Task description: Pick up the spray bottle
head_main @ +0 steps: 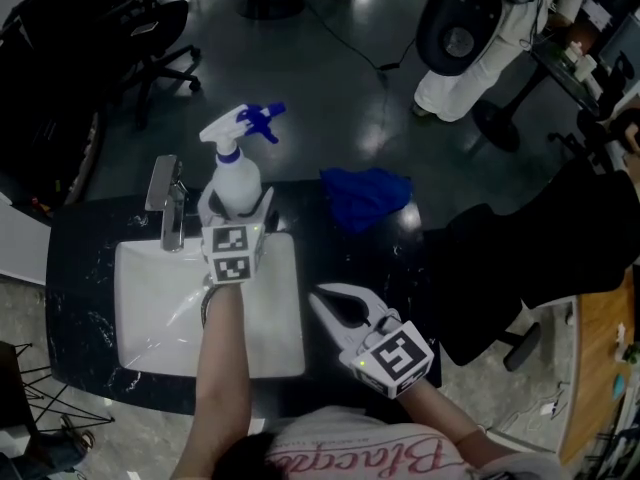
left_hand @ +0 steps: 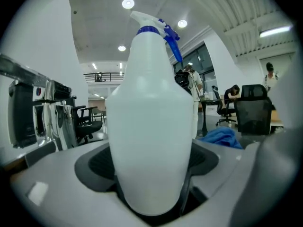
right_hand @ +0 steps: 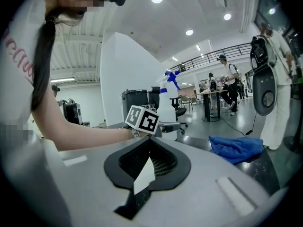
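Note:
The spray bottle (head_main: 238,163) is white with a blue trigger head. It stands upright on the black counter (head_main: 85,268) at the sink's back right corner. My left gripper (head_main: 237,202) reaches forward level, jaws wide apart on either side of the bottle's lower body. In the left gripper view the bottle (left_hand: 150,126) fills the gap between the jaws, and I see no pad pressing on it. My right gripper (head_main: 320,298) hovers over the counter right of the sink with its jaws together and nothing in them. The right gripper view shows the bottle (right_hand: 166,86) far off beyond the left gripper's marker cube (right_hand: 142,119).
A white sink basin (head_main: 140,308) with a chrome faucet (head_main: 168,203) lies left of the bottle. A crumpled blue cloth (head_main: 365,196) sits on the counter's back right. Office chairs (head_main: 160,43) and a standing person in white (head_main: 490,38) are on the floor beyond.

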### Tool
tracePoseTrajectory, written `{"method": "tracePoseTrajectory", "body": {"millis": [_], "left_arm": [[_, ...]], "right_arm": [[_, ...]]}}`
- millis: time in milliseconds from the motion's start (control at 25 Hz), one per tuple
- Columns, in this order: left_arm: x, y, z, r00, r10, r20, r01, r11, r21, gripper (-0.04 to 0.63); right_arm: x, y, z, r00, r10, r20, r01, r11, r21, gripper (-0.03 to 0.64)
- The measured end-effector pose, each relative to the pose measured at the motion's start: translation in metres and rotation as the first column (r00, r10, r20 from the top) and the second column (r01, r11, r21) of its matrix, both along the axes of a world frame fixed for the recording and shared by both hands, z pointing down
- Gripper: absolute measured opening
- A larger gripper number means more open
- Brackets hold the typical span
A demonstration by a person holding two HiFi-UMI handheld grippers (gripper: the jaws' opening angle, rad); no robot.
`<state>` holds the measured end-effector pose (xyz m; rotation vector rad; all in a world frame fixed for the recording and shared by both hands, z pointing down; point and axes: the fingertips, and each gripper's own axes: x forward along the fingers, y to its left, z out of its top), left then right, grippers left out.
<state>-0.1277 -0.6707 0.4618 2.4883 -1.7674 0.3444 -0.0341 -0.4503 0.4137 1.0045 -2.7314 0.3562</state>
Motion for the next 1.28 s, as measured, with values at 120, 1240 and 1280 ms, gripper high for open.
{"method": "tracePoseTrajectory", "body": {"millis": [120, 1240, 1280], "left_arm": [[0.004, 0.008, -0.008, 1.0, 0.024, -0.018, -0.024, 1.0, 0.009, 0.408], [0.035, 0.215, -0.147, 0.982, 0.182, -0.044, -0.17, 0.965, 0.201, 0.408], [0.036, 0.222, -0.149, 0.981, 0.189, -0.045, -0.176, 0.963, 0.204, 0.408]], "right_arm": [[-0.002, 0.004, -0.006, 1.0, -0.001, 0.004, 0.001, 1.0, 0.014, 0.002], [-0.008, 0.079, -0.086, 0.998, 0.035, 0.056, -0.047, 0.97, 0.24, 0.002], [-0.006, 0.081, -0.087, 0.997, 0.044, 0.059, -0.057, 0.969, 0.241, 0.002]]}}
